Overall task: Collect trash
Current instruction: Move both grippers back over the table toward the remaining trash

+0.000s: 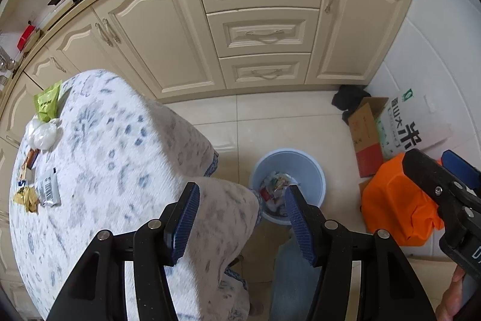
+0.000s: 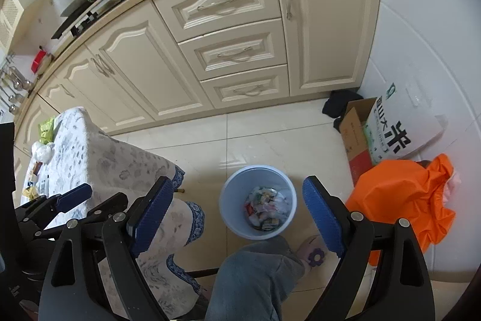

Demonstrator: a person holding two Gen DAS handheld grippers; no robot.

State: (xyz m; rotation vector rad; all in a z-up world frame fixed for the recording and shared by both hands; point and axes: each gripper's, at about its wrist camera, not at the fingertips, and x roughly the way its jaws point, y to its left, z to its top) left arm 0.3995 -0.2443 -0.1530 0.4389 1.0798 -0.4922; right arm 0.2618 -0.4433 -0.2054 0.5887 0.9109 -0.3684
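Several wrappers were seen already in the bin (image 2: 258, 202), both grippers (left (image 1: 242, 218), right (image 2: 237, 221)) were held open and empty above it, and scraps (image 1: 39, 170) remained on the table (image 1: 120, 140) beside it.

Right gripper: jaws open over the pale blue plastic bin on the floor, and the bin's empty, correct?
Not quite. The right gripper is open over the pale blue plastic bin, but the bin is not empty: the right wrist view shows crumpled wrappers and packets inside.

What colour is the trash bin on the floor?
Pale blue. The bin shows best in the right wrist view, standing open on the tiles with wrappers inside.
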